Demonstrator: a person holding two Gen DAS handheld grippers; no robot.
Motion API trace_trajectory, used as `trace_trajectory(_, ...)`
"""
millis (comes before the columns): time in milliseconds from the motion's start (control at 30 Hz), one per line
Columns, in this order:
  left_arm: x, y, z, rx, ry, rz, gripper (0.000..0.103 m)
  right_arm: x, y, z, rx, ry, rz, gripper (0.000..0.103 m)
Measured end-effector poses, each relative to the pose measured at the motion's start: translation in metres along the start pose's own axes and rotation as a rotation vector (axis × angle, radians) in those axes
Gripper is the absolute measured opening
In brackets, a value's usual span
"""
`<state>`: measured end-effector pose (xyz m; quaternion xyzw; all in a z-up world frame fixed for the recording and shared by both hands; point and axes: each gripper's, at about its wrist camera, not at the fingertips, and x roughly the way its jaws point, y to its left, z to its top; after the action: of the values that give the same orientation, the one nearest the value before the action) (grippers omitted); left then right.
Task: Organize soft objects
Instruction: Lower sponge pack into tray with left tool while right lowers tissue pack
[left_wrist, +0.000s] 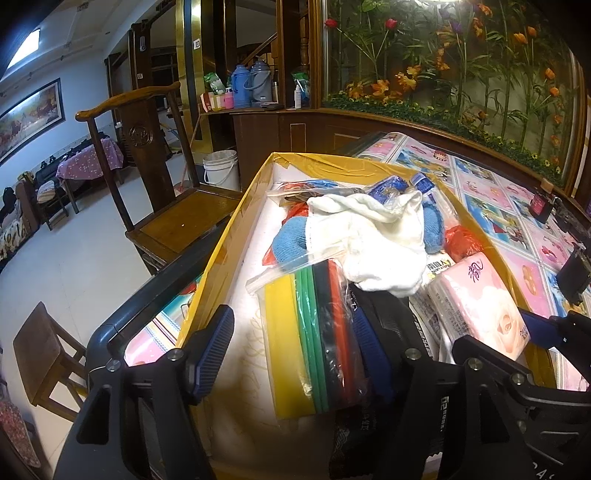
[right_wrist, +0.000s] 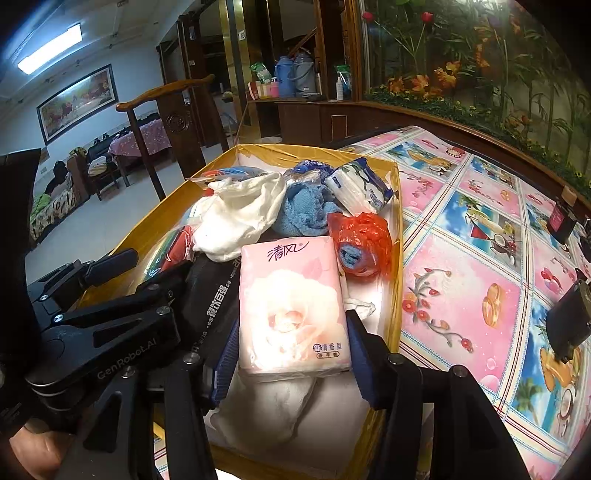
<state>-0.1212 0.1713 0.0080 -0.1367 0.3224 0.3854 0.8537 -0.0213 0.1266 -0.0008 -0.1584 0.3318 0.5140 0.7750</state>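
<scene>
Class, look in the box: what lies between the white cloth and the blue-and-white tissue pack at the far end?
A crumpled blue towel lies between the white cloth and the blue-and-white tissue pack; the right wrist view shows it best.

I count one yellow-taped cardboard box (right_wrist: 397, 206). In it I see one pink rose-printed tissue pack (right_wrist: 291, 306), one crumpled white cotton cloth (right_wrist: 243, 218), one bunched light-blue towel (right_wrist: 303, 210), one orange plastic bag wad (right_wrist: 362, 240), one blue-and-white wrapped tissue packet (right_wrist: 360, 186) and one clear zip bag of yellow, green, black and red strips (left_wrist: 310, 332).
</scene>
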Motion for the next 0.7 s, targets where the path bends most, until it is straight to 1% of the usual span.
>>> trace_trajectory(100, 0.000, 0.006, 0.000, 0.002, -0.001, 0.004, 0.071, 0.000, 0.001, -0.001, 0.002, 0.002, 0.006, 0.065)
trace_trajectory(367, 0.000, 0.004, 0.001, 0.002, 0.001, 0.003, 0.073, -0.005, 0.003, -0.003, 0.006, -0.010, 0.019, 0.066)
trace_trajectory(533, 0.000, 0.003, 0.000, 0.003, -0.003, -0.003, 0.076, -0.016, 0.006, -0.004, -0.004, -0.042, 0.018, 0.073)
trace_trajectory(700, 0.001, 0.007, 0.000, 0.002, -0.003, -0.005, 0.078, -0.031, 0.001, -0.006, 0.019, -0.088, 0.019, 0.078)
